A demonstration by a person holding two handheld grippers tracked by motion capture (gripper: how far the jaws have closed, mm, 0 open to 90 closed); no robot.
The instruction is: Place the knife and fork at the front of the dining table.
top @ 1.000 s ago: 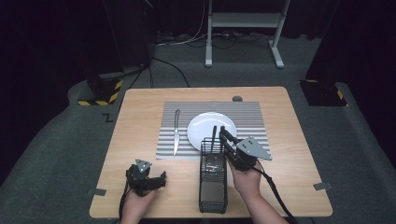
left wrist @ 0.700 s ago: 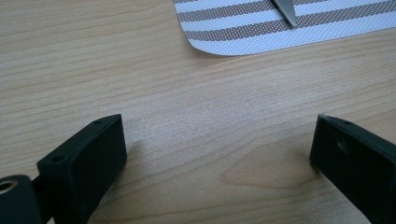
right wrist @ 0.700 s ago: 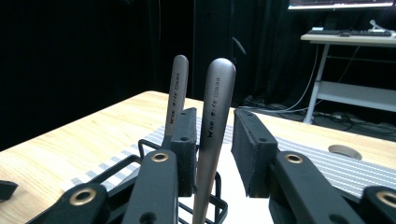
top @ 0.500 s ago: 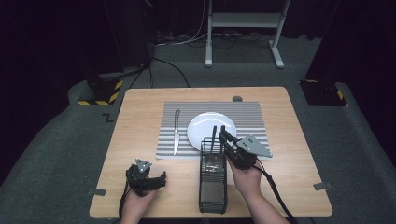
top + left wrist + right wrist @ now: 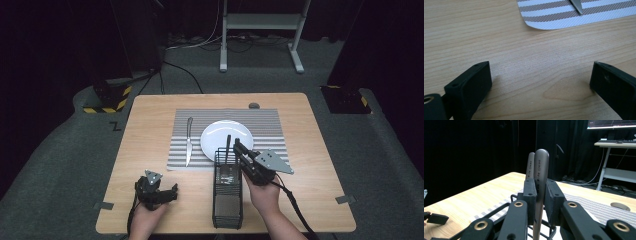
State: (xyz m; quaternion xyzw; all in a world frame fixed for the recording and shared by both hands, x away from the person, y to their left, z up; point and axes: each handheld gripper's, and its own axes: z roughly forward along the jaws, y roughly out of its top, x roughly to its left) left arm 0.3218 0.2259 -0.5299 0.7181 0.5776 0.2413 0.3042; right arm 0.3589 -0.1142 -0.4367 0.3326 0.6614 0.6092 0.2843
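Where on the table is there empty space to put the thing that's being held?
Bare striped placemat lies right of the white round plate, and bare wooden table left of the silver knife. It is crowded where the black wire caddy stands, beside the right gripper shut on a brown utensil handle.

1. The high view is looking down and forward, from far up, at the whole table (image 5: 150, 125).
2. The left gripper view is looking very close at the table's wood (image 5: 529, 62) beside the striped mat (image 5: 574, 15).
3. The right gripper view is looking level across that mat (image 5: 594, 207), sharing it.
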